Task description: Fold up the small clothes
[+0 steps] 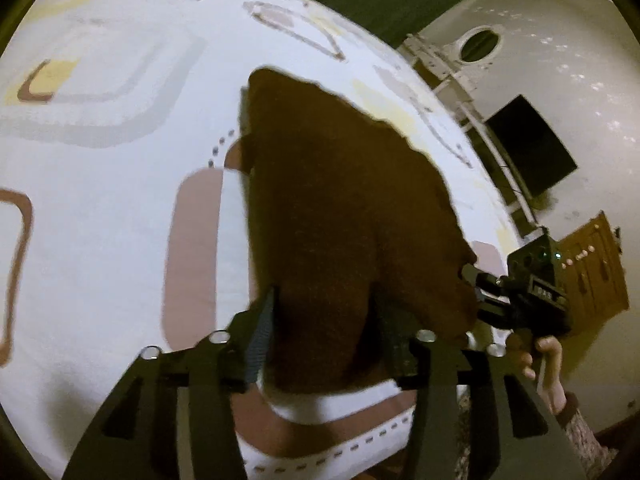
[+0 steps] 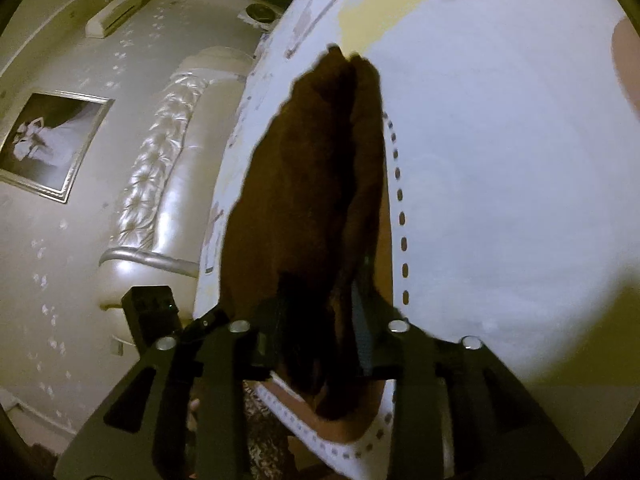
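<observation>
Brown garment hangs lifted above the patterned bed sheet, stretched forward from both tools with its long axis running straight out along the fingers. The left hand-held gripper pinches the near edge of the cloth between its pads, and the right hand-held gripper likewise pinches a bunched corner of that same edge, so the fabric begins right at each pair of fingertips and trails away from them toward the far side of the bed. In the left wrist view the right tool sits just beside the cloth's right corner, so both hands are equally close to it. Its far end droops toward the sheet; whether it touches is unclear. The likely next move is laying it flat.
</observation>
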Action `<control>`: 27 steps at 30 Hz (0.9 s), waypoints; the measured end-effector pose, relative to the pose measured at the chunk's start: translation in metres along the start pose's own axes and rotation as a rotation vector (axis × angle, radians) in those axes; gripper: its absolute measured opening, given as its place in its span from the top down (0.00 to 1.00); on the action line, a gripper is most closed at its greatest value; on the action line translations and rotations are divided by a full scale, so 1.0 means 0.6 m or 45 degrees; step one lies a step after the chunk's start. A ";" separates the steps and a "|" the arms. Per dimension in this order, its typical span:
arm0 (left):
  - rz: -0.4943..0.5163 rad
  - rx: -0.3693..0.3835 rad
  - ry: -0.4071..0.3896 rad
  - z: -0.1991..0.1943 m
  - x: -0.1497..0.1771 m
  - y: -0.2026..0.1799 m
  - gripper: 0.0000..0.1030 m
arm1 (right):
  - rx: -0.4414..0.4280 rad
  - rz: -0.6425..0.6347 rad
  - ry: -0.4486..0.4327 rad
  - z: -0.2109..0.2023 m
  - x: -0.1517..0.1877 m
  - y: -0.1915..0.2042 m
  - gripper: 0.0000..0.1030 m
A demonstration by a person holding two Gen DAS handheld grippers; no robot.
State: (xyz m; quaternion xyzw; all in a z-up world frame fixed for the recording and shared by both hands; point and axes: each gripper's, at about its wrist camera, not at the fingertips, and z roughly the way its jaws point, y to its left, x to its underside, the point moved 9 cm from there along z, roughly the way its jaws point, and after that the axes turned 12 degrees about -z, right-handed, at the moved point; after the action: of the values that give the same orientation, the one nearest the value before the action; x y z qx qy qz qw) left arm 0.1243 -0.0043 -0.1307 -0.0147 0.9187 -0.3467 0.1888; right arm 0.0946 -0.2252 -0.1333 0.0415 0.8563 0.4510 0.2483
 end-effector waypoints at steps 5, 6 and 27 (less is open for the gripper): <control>0.061 -0.053 -0.044 -0.001 -0.064 0.013 0.30 | 0.020 -0.012 -0.114 -0.034 -0.065 -0.012 0.39; 0.049 -0.054 -0.035 0.009 -0.072 0.017 0.30 | 0.008 0.003 -0.117 -0.027 -0.078 -0.015 0.37; 0.119 -0.205 -0.088 0.135 -0.218 -0.004 0.79 | 0.081 -0.165 -0.076 0.099 -0.201 -0.028 0.82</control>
State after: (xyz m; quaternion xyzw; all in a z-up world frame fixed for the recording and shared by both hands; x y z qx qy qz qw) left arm 0.2741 -0.0368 -0.1407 0.0011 0.9362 -0.2619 0.2345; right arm 0.2298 -0.2263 -0.1278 0.0074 0.8633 0.4052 0.3008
